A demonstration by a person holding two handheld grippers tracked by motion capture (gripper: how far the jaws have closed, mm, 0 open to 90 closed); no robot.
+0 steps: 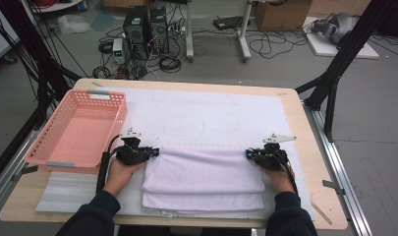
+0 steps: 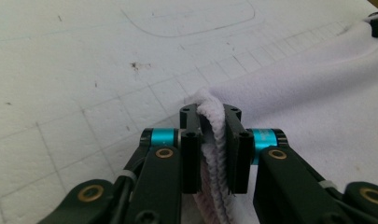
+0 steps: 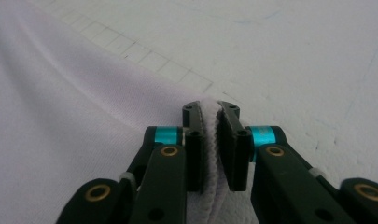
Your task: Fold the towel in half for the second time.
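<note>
A white folded towel (image 1: 204, 177) lies across the near half of the table on a white foam mat (image 1: 201, 115). My left gripper (image 1: 156, 152) pinches the towel's far left corner, and in the left gripper view the jaws press on a bunched fold of towel (image 2: 213, 135). My right gripper (image 1: 248, 154) holds the far right corner the same way, and the right gripper view has the towel edge (image 3: 211, 126) squeezed between the pads. A hand in a dark sleeve holds each gripper low over the mat.
A pink plastic basket (image 1: 120, 105) stands at the table's left side, close to my left gripper. The wooden table edge (image 1: 317, 162) runs along the right. Cables, boxes and black stand legs sit on the floor beyond the table.
</note>
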